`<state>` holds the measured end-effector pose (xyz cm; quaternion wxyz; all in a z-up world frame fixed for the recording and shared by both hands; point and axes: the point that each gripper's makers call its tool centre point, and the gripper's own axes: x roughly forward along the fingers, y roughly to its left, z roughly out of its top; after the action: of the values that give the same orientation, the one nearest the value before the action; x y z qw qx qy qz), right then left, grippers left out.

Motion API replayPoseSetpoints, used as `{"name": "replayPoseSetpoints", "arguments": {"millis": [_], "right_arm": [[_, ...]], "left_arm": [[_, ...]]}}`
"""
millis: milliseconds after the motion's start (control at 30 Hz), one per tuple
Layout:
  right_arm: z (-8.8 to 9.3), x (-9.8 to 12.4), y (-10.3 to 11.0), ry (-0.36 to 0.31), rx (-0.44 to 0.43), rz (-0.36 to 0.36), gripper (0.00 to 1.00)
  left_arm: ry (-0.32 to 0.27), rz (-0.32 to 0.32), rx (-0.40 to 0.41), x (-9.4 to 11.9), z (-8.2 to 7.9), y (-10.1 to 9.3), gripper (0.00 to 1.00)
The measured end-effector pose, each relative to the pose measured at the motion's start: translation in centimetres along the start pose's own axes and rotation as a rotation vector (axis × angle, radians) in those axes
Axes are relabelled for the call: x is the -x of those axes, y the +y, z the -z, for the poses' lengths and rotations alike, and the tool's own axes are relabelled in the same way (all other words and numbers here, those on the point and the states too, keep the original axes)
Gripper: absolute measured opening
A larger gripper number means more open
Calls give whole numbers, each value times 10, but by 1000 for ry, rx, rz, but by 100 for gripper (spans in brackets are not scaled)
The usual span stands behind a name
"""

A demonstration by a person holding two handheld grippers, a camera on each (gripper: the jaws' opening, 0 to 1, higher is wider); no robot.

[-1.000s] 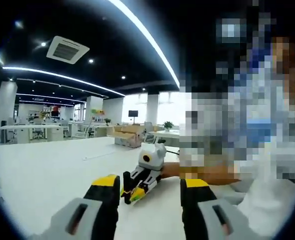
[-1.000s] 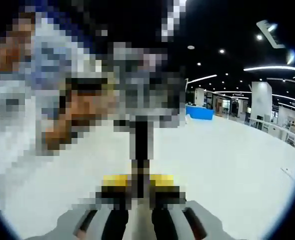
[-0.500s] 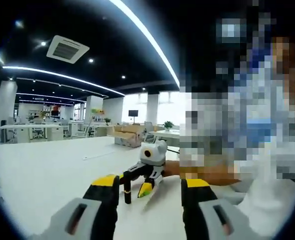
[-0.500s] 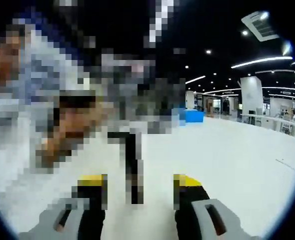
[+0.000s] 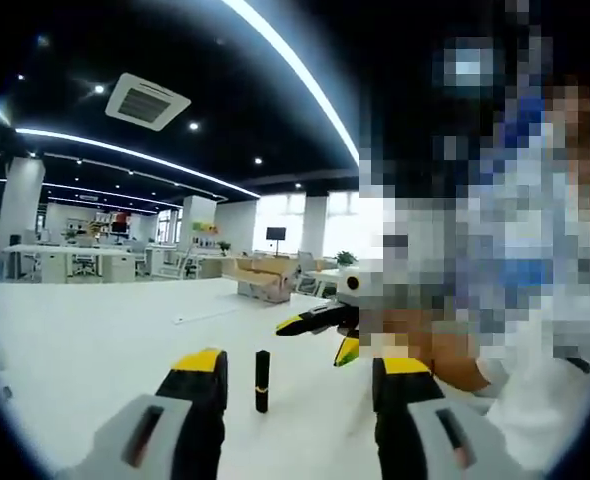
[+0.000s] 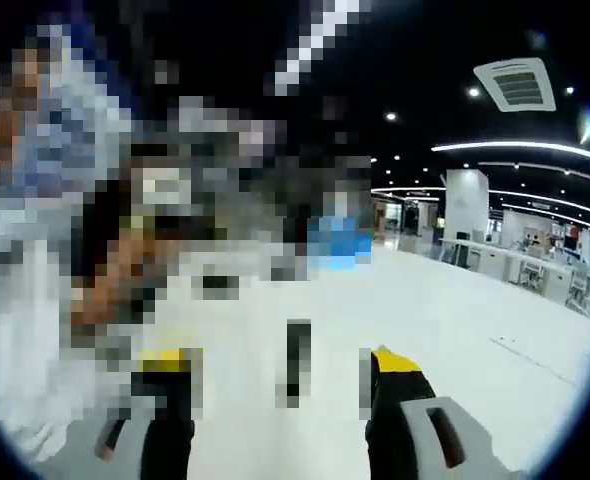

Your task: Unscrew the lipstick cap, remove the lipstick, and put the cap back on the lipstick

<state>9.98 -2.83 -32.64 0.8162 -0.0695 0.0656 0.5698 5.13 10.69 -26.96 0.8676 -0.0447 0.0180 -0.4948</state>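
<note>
Lipstick [image 5: 262, 381] stands upright on the white desk [image 5: 85, 340], free of both claws. In the left gripper view it sits just ahead of the left claw [image 5: 293, 370], between its two jaws but not touched. Left claw: jaws apart, nothing held. Right claw [image 5: 320, 332] shows in the same view, lifted above and to the right of the lipstick, jaws apart, holding nothing. In the right gripper view the right claw [image 6: 280, 372] has its jaws spread, with the lipstick [image 6: 297, 362] as a dark upright bar between and beyond them.

Risks:
- Tall thin tube on a small base. A jaw tip clipping it on approach would likely tip it and let it roll on the smooth desk.
- Clamp too high and only the cap is gripped; the body may then turn with it and nothing unscrews.
- Off-centre clamp could squirt the tube out sideways.
- With both claws converging on one small thing, jaws could collide.

Hard to read:
- The cap/body seam isn't clear in either view. There is a faint band mid-height in the left gripper view, but I can't confirm it's the joint.
- Right gripper view is heavily pixelated around the tube, so its outline there is rough.
- Can't tell whether the cap is fully seated or loose.
</note>
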Motion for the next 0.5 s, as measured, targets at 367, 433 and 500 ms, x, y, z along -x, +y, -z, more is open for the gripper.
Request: {"name": "replayPoseSetpoints", "arguments": {"millis": [367, 433, 500], "right_arm": [[-41, 34, 40, -88, 15, 100, 62], [-46, 42, 47, -112, 15, 119, 62], [-50, 46, 51, -106, 4, 123, 61]], "left_arm": [[-1, -10, -26, 16, -8, -3, 61], [8, -14, -33, 19, -8, -3, 61], [5, -19, -39, 21, -10, -4, 61]]}}
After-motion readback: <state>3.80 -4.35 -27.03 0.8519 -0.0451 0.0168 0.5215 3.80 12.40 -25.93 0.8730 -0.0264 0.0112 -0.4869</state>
